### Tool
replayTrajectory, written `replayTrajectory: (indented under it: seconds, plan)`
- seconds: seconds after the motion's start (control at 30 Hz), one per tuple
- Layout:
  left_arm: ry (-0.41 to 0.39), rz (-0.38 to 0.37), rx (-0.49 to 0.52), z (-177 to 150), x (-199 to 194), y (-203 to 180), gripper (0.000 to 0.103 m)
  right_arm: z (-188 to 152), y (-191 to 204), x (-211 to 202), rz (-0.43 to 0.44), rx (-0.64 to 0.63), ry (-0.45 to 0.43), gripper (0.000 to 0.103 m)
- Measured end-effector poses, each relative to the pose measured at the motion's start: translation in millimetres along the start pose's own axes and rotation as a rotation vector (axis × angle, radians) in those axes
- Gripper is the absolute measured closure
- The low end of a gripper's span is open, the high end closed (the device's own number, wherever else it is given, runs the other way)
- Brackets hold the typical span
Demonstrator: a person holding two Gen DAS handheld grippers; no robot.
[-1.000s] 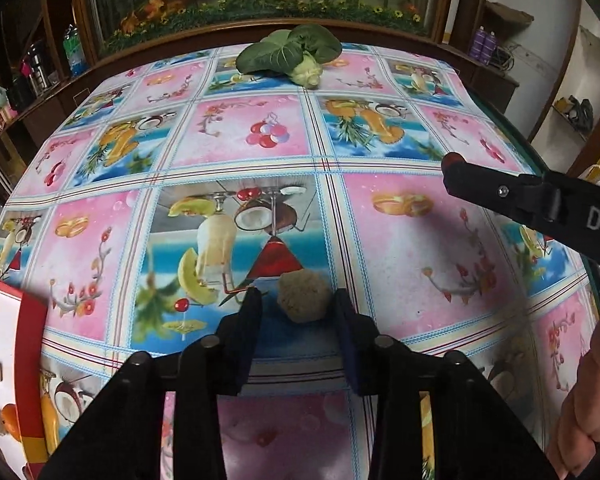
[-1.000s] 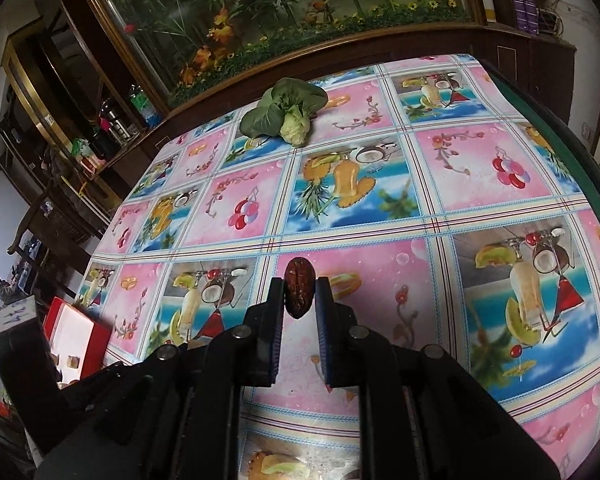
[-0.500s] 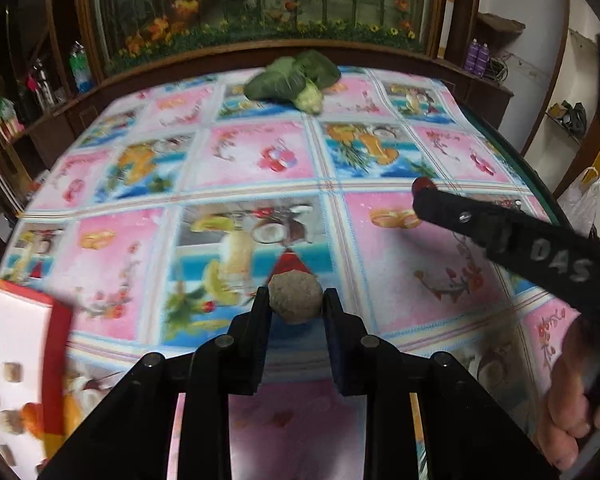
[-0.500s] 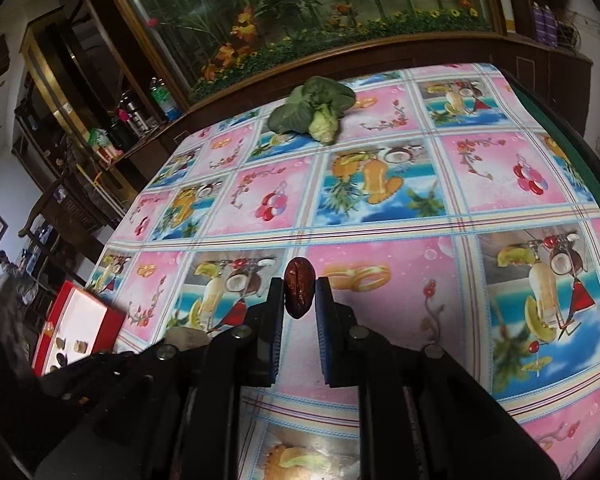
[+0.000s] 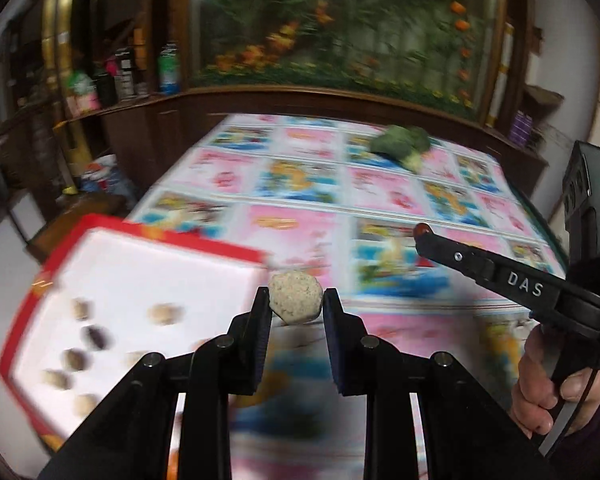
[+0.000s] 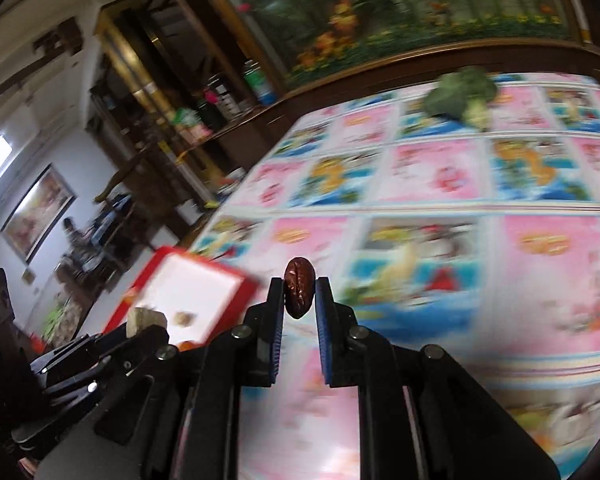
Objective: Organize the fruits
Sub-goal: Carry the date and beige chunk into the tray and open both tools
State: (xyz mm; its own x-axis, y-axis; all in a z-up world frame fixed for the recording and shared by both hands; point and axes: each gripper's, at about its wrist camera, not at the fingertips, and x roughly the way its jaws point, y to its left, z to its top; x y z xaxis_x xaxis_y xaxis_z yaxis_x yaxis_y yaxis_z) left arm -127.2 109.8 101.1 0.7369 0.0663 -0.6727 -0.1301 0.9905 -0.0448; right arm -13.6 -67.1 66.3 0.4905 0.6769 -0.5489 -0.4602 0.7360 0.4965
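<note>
Left gripper (image 5: 296, 304) clamps pale round fruit (image 5: 295, 298), right gripper (image 6: 299, 294) clamps dark date (image 6: 299, 294); carry level, release low over bare floor of red-rimmed tray (image 5: 148, 268) at left.

Quick count: two black handheld grippers, left (image 5: 296, 307) and right (image 6: 299, 295). One pale speckled round fruit (image 5: 295, 297), one dark red wrinkled date (image 6: 299, 294), one leafy green vegetable (image 5: 401, 144) upper right, one red-rimmed white tray (image 5: 100, 276) holding roughly eight blurry pieces.

Worktop (image 5: 308, 184): pink-and-blue squares with fruit prints. Box (image 5: 32, 296): red rim, white interior. Round fruit (image 5: 296, 298): speckled beige. Date (image 6: 299, 294): glossy dark reddish-brown. Leafy vegetable (image 5: 402, 144): green. Fingers (image 6: 275, 336): black.
</note>
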Motion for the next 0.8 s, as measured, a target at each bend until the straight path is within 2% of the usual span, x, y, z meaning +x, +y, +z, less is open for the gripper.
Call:
replayTrajectory:
  seconds: [0.23, 0.4, 0.57, 0.8]
  plan:
    - [-0.007, 0.196, -0.124, -18, -22, 103, 0.078, -18, 82, 59, 0.11, -0.091, 0.092, 0.085]
    - [0.035, 0.324, -0.173, -25, -19, 166, 0.078, -26, 127, 94, 0.167, -0.131, 0.156, 0.085]
    - [0.095, 0.348, -0.191, -32, 2, 197, 0.078, -31, 162, 134, 0.186, -0.164, 0.233, 0.085]
    - [0.144, 0.33, -0.21, -42, 16, 216, 0.078, -41, 182, 169, 0.137, -0.214, 0.3, 0.085]
